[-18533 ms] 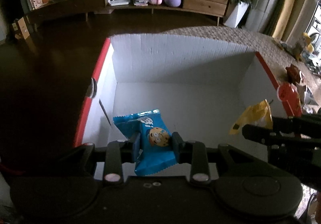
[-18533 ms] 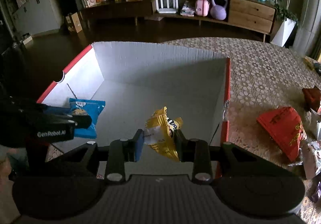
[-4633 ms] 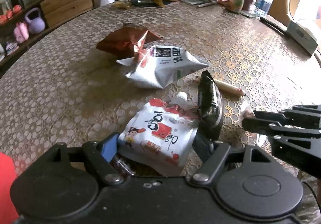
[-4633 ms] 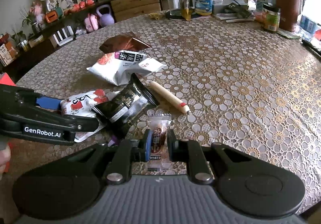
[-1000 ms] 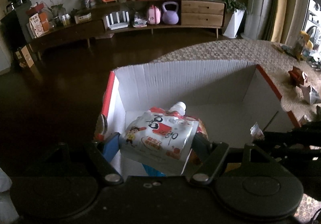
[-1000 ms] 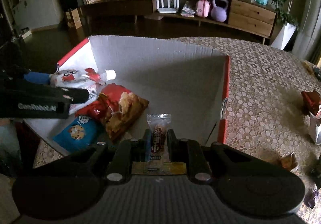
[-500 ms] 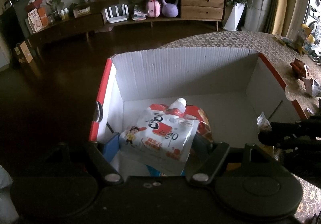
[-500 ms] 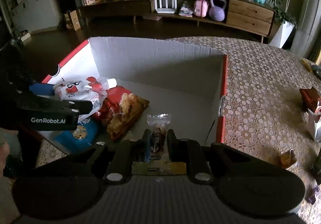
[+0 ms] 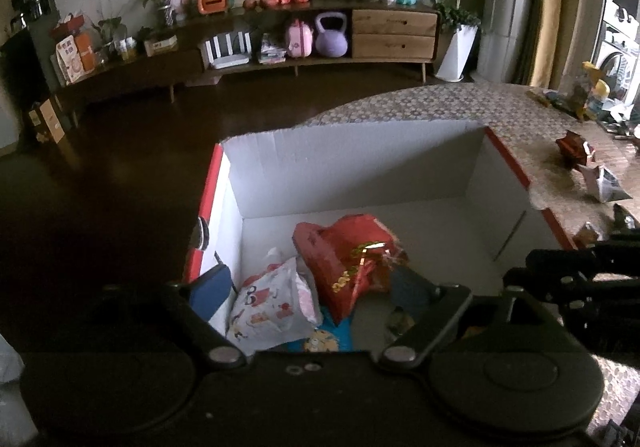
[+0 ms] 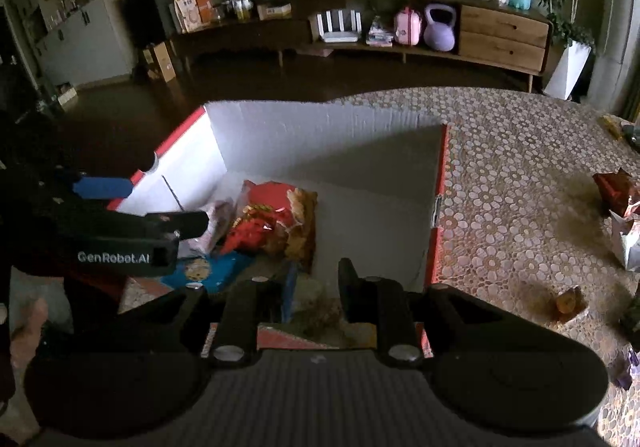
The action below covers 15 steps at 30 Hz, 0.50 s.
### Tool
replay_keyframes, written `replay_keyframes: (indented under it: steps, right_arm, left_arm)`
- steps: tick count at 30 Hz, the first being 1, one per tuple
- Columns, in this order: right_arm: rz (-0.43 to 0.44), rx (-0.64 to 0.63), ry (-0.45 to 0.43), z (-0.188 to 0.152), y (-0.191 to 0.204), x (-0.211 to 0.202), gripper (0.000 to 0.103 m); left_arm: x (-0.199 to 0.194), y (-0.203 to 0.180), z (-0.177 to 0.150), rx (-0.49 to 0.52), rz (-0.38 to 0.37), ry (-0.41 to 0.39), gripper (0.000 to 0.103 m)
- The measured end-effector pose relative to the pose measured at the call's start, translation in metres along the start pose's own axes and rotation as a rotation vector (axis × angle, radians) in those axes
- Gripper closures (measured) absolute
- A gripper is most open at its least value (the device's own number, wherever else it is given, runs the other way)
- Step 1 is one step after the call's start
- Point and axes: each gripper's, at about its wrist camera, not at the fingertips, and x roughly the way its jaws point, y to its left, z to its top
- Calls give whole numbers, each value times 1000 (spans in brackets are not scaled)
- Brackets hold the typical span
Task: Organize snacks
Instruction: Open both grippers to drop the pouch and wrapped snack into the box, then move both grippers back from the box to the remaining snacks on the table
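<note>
Both tools were found spread apart and empty above the white box [image 9: 360, 167]. The left gripper [image 9: 316, 287] was held wide over the near-left corner; the right gripper [image 10: 316, 287] was held with a narrower gap over the near wall.

Inside the box, a white pouch [image 9: 272, 307] lay against the left wall, touching a red bag [image 9: 348, 259] that leaned over it. A blue cookie packet [image 10: 208, 271] was partly buried beneath both. A small wrapped sweet [image 9: 398, 321] was seen on the box floor near the right finger of the left tool, dim and hard to resolve.

More snacks were left on the patterned table [image 10: 520, 167]: a dark red packet [image 10: 616, 187], a white bag [image 10: 632, 243] and a small orange piece [image 10: 568, 301].

Handling was judged as follows: all packets light, soft, crinkly film, likely slippery; a pinch across a sealed end seam or a flat corner would be preferred over the puffed middle, which could slide or crush the contents.

The far and right parts of the box floor were seen bare. The box's red rim [image 10: 440, 187] and upright walls were noted as the edges to be cleared on any move back toward the table.
</note>
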Motion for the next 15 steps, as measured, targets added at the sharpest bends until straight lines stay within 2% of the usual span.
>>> replay_keyframes:
  steps: [2, 3, 4, 15]
  right_arm:
    - [6, 11, -15, -1, -1, -10, 61]
    - [5, 14, -25, -2, -1, -15, 47]
    - [4, 13, -36, -2, -1, -20, 40]
    - [3, 39, -110, -15, -15, -72, 39]
  left_arm:
    - [-7, -1, 1, 2, -6, -11, 14]
    - [-10, -2, 1, 4, -11, -17, 14]
    - [-14, -3, 1, 6, -14, -24, 14]
    - [-57, -27, 1, 33, -50, -102, 8]
